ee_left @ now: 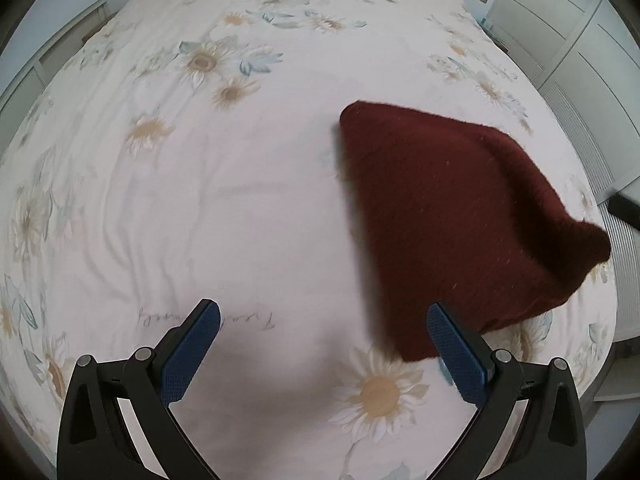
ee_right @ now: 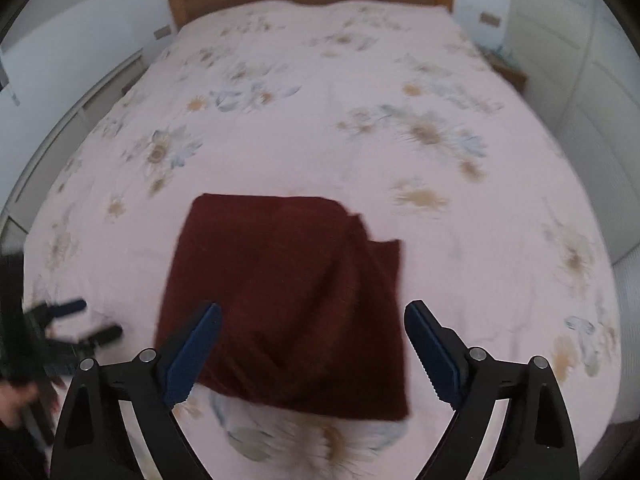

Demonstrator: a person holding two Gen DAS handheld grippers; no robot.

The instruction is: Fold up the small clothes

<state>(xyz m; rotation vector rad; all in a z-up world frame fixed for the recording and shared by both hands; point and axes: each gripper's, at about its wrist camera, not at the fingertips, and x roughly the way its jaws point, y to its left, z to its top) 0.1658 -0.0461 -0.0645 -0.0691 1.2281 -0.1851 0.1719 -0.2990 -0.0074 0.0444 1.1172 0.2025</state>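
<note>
While lying folded into a rough square on the bed, maroon garment looks nearly done (one flap juts out at right). Left hand-held gripper and right hand-held gripper: both spread wide, holding nothing. Perhaps tidy that flap.

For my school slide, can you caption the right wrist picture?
Open right gripper hovering over a folded dark red cloth on a flowery bedspread.
</note>
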